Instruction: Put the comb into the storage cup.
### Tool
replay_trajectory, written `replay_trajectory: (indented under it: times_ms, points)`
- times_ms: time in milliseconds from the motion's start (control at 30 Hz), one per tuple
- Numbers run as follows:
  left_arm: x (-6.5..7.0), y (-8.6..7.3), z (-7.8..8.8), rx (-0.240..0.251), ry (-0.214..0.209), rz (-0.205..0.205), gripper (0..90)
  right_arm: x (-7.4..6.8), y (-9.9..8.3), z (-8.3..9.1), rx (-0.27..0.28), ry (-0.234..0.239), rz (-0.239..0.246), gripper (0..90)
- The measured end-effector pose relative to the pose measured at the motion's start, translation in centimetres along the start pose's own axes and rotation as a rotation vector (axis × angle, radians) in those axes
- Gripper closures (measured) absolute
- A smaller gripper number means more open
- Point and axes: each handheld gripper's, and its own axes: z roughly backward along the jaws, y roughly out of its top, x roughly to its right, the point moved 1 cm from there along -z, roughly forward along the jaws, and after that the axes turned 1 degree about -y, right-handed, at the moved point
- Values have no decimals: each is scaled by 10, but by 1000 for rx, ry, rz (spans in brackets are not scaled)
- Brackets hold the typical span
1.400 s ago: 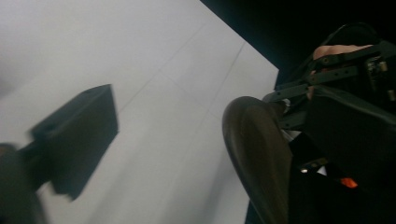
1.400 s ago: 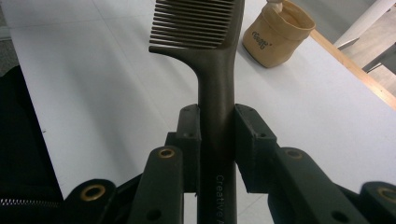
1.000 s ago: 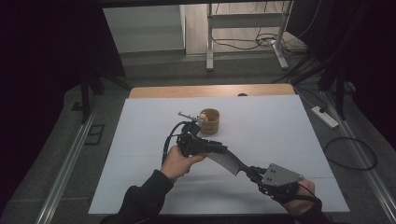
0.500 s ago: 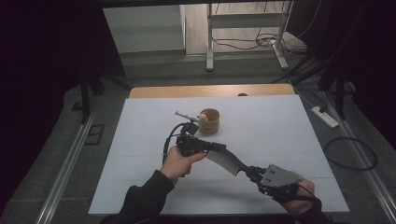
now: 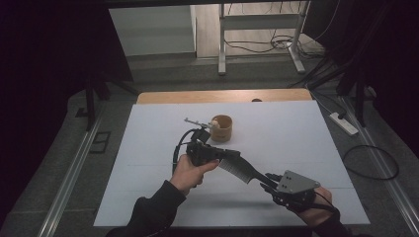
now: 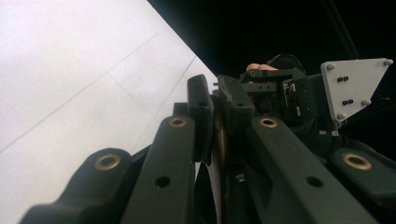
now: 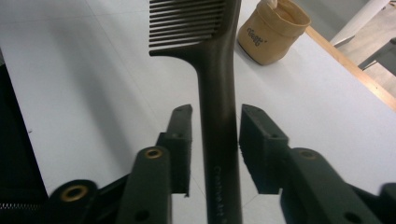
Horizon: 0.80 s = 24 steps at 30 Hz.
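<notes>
I have the long black plastic comb (image 5: 240, 169) bridged between my two tools, lifted over the near middle of the white table (image 5: 148, 163). My left gripper (image 5: 223, 154) has just been closing and now clenches the toothed end, its jaws pinched together on the comb's spine in the left gripper view. My right gripper (image 7: 215, 122) has just been opening: its pads stand off either side of the handle, which runs between them without being pressed, so I read this as a handover to the left. The comb's long axis runs from near right to far left, toothed end leading toward the small tan fabric pouch (image 5: 222, 128) farther up the table, handle trailing back at my right hand (image 5: 316, 207).
</notes>
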Motion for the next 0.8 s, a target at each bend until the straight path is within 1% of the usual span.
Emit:
replay_trajectory:
  times_ms: [33,100,133,200,233,267,300,333,400,433,467,567,700,733,767,800]
  points:
    - [0,0,0,1,3,-3,835,0,0,0,0,0,0,623]
    - [1,0,2,6,18,-11,835,1,0,0,-4,-2,-11,574]
    - [1,0,2,6,18,-11,835,1,0,-1,-6,-3,-20,557]
    - [1,1,3,8,25,-18,835,2,0,-1,-5,-1,-28,543]
    - [1,1,3,11,26,-18,835,3,0,-1,-6,2,-34,522]
    - [1,1,4,16,31,-26,835,4,0,-1,-13,4,-47,481]
    - [1,1,4,16,31,-26,835,4,0,-1,-13,4,-47,481]
    - [2,1,5,18,35,-27,835,4,0,-2,-19,12,-64,446]
    - [3,1,6,21,43,-34,835,4,0,-2,-21,12,-66,433]
    - [3,1,7,25,45,-39,835,5,0,-2,-24,18,-76,399]
    - [3,2,8,26,48,-42,835,5,0,-2,-24,18,-76,399]
    - [4,2,10,35,52,-49,835,6,0,-3,-30,27,-99,355]
    - [5,2,14,53,77,-64,835,9,-2,-3,-49,30,-127,289]
    - [5,2,14,53,77,-64,835,9,-2,-3,-49,30,-127,289]
    - [5,2,16,58,84,-63,835,10,-2,-4,-53,33,-142,261]
    - [5,2,16,58,84,-63,835,10,-2,-4,-53,33,-142,261]
